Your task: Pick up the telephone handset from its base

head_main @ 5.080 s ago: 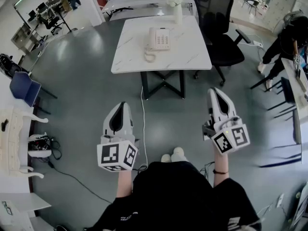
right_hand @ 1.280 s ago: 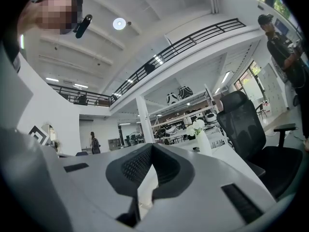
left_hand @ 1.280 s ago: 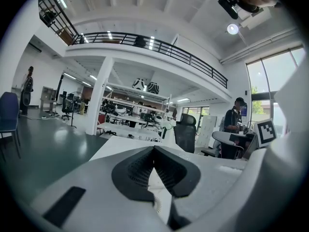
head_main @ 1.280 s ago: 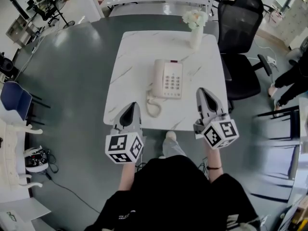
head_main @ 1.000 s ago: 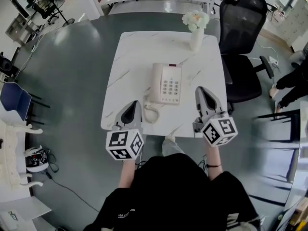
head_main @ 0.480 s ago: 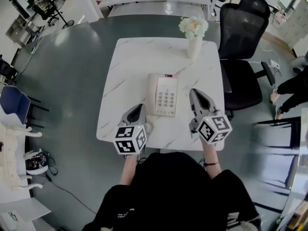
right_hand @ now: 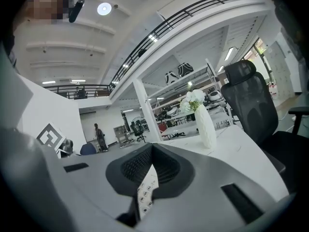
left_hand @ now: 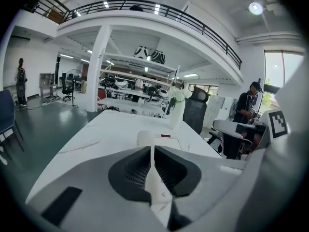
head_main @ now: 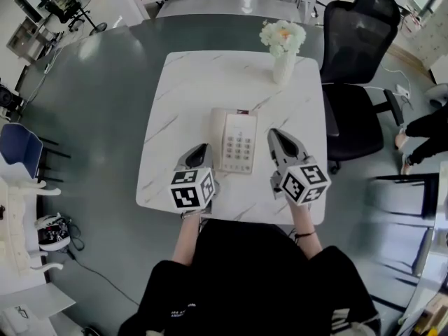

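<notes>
A cream telephone [head_main: 234, 141] lies in the middle of the white marble table [head_main: 175, 96], its handset [head_main: 218, 137] resting along the left side of the base. My left gripper [head_main: 201, 150] hovers just left of the handset's near end, jaws shut with nothing between them. My right gripper [head_main: 274, 136] is to the right of the keypad, also shut and holding nothing. In the left gripper view the telephone [left_hand: 155, 138] shows just beyond the left gripper [left_hand: 151, 151]. In the right gripper view the keypad [right_hand: 145, 192] shows below the right gripper [right_hand: 151, 151].
A white vase of flowers [head_main: 283, 46] stands at the table's far right. A black office chair [head_main: 353, 47] sits right of the table. The coiled cord is hidden under my left gripper. A person [head_main: 427, 124] stands at the right edge.
Both grippers have come forward and down over the table, from its near edge to either side of the telephone. Their jaws stay shut.
</notes>
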